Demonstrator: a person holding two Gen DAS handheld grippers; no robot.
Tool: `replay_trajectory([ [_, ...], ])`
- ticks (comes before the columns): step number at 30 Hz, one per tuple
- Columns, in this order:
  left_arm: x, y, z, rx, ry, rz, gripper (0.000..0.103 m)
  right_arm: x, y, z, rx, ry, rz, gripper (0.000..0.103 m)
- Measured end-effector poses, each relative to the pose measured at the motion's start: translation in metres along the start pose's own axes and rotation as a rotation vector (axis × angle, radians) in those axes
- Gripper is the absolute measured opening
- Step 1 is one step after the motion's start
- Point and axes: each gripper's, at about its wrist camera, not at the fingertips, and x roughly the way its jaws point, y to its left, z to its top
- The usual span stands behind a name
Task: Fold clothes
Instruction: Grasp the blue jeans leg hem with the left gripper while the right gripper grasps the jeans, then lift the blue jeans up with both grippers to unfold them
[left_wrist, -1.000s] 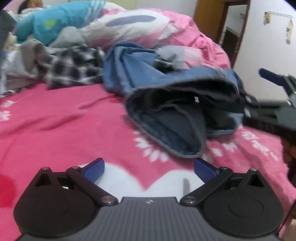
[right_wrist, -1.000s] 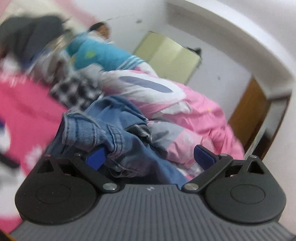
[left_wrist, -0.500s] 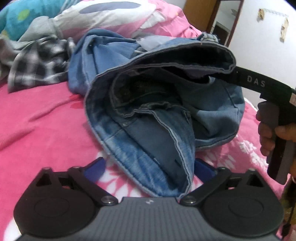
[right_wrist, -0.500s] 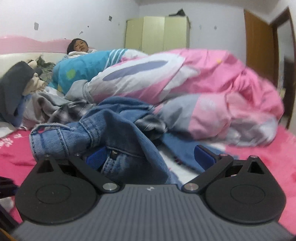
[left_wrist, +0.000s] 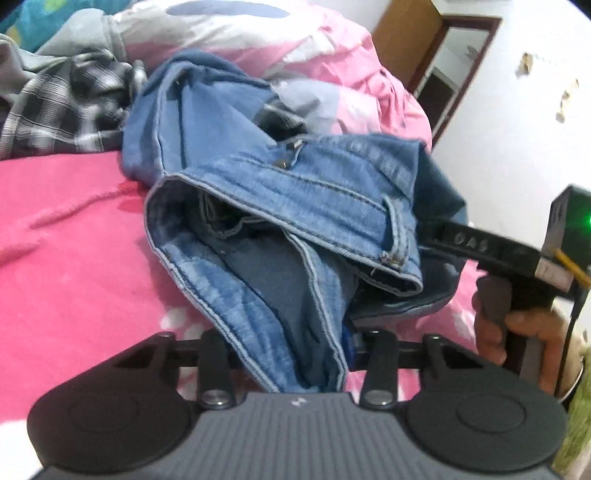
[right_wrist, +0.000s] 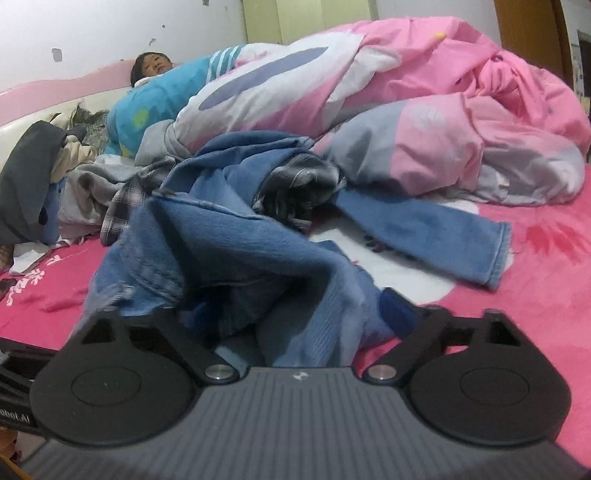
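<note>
Left wrist view, nearest: left gripper (left_wrist: 295, 354) has its fingers drawn in close on the waistband fold of the blue denim jeans (left_wrist: 280, 236); denim bunches between them and spills toward the camera. Only this view shows the right gripper's black body (left_wrist: 491, 245) reaching in from the right edge into the jeans' far waistband, with the person's hand (left_wrist: 517, 332) wrapped round its handle. Its fingertips are buried in cloth here.

Right wrist view, nearest: right gripper (right_wrist: 284, 321) has its arms partly spread, denim heaped between them; one dark blue pad (right_wrist: 397, 308) shows, the other is hidden. Whether it actually clamps the cloth, cannot tell. Only this view shows one jeans leg stretched flat toward the bed's right side, cuff end free.

The jeans lie mid-bed on the bright pink flower-print bedspread (left_wrist: 74, 236). Just behind: black-and-white checked shirt (left_wrist: 70, 110), touching the jeans. Farther back: crumpled pink, white and grey quilt (right_wrist: 424, 110). Far left, by the headboard: a person lying under a turquoise blanket (right_wrist: 162, 99).
</note>
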Motion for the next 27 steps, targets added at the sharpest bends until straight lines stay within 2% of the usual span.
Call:
replay_trajectory([
  [1, -0.003, -0.001, 0.001, -0.002, -0.015, 0.008, 0.032, 0.0, 0.001, 0.001, 0.006, -0.007, 0.007, 0.063],
  [2, -0.006, -0.001, 0.001, -0.003, -0.03, 0.015, 0.03, -0.005, 0.003, 0.003, 0.001, -0.029, 0.0, 0.058],
  [4, -0.014, -0.003, 0.003, -0.005, -0.062, 0.031, 0.023, -0.014, 0.007, 0.008, -0.01, -0.072, -0.016, 0.04],
  [7, -0.037, -0.006, 0.005, -0.004, -0.125, 0.058, 0.02, -0.028, 0.015, 0.014, -0.019, -0.122, -0.026, 0.024],
  [14, -0.106, -0.007, 0.003, 0.04, -0.286, 0.117, 0.018, -0.076, 0.036, 0.021, 0.076, -0.275, -0.036, 0.019],
  [19, -0.148, -0.009, 0.01, 0.039, -0.359, 0.111, 0.017, -0.109, 0.044, 0.023, 0.126, -0.361, -0.037, 0.018],
  [23, -0.172, -0.026, 0.017, 0.073, -0.42, 0.038, 0.016, -0.147, 0.045, 0.035, 0.12, -0.458, -0.065, 0.017],
  [27, -0.19, -0.06, 0.031, 0.121, -0.488, -0.092, 0.016, -0.198, 0.033, 0.051, 0.129, -0.586, -0.112, 0.017],
])
